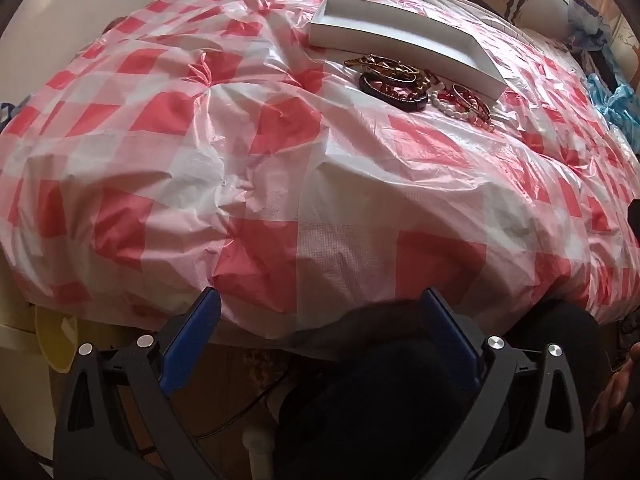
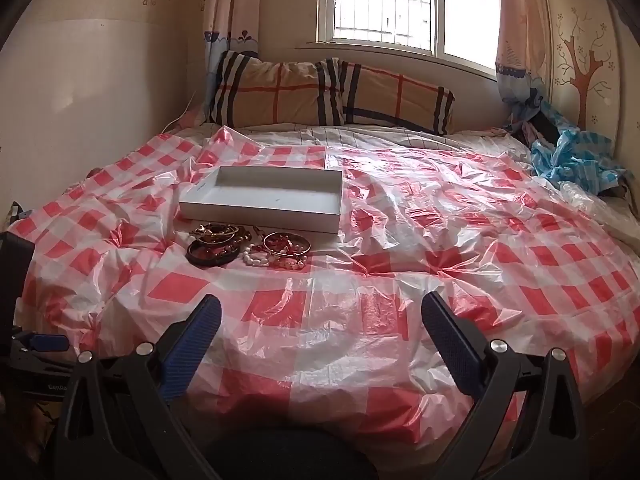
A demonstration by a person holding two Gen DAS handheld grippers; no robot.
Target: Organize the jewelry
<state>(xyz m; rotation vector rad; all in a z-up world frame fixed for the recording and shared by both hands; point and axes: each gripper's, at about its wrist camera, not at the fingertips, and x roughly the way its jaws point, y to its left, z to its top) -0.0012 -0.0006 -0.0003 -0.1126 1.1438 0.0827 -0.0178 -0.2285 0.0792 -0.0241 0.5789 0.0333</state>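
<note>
I see both tools spread wide with nothing between their blue pads — the left tool (image 1: 320,300) hangs over the bed's near edge, the right tool (image 2: 320,308) a little further in above the checked plastic sheet (image 2: 400,240). The jewelry pile (image 2: 248,246) — bangles, a dark ring, white beads — lies toward the middle of the bed (image 2: 472,138), just in front of the open white box (image 2: 260,210), left of centre.
</note>
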